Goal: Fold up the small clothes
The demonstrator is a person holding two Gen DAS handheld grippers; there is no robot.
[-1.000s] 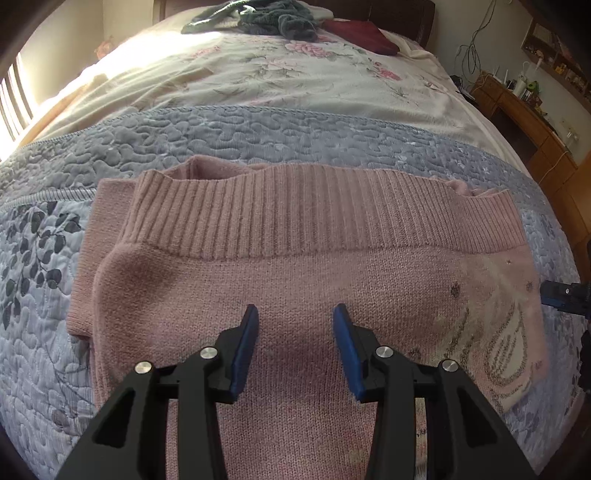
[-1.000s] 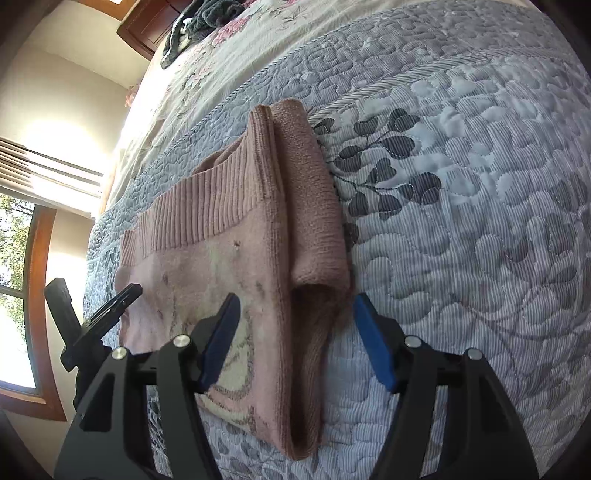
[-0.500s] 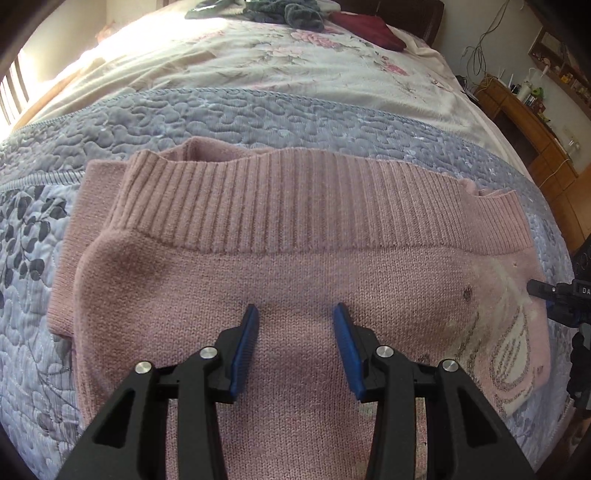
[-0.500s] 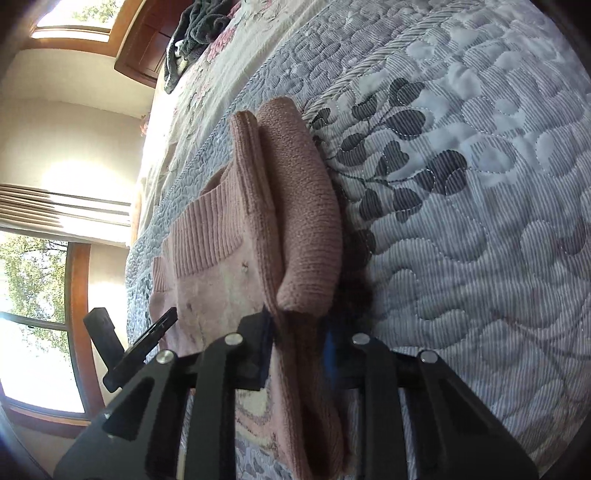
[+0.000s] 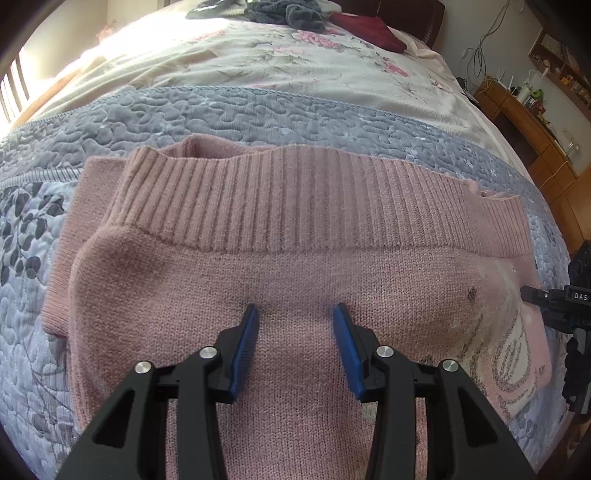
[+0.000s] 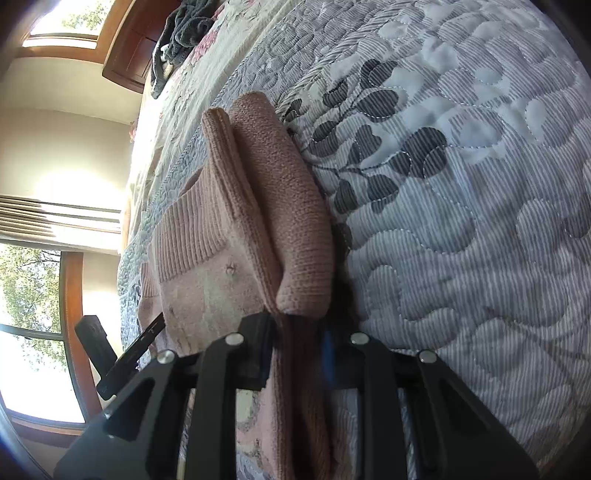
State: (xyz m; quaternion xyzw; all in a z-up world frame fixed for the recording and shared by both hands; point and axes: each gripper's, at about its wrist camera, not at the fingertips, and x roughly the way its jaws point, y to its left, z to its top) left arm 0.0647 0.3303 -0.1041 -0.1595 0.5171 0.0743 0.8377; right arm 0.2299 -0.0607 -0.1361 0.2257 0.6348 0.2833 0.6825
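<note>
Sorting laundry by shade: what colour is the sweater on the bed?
Dusty pink, with a pale motif near one edge; the sweater shows best in the left wrist view.

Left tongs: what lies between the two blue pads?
Only pink sweater knit shows between the open left tongs in the left wrist view; nothing gripped.

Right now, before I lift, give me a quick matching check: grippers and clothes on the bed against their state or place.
Things:
1. left gripper
2. right gripper
3. pink sweater
4. dark red garment

States or places:
A. shut on the sweater's edge
B. far end of the bed
C. open over the knit
D. lying on the grey quilt

Pairs: 1-C, 2-A, 3-D, 4-B
</note>
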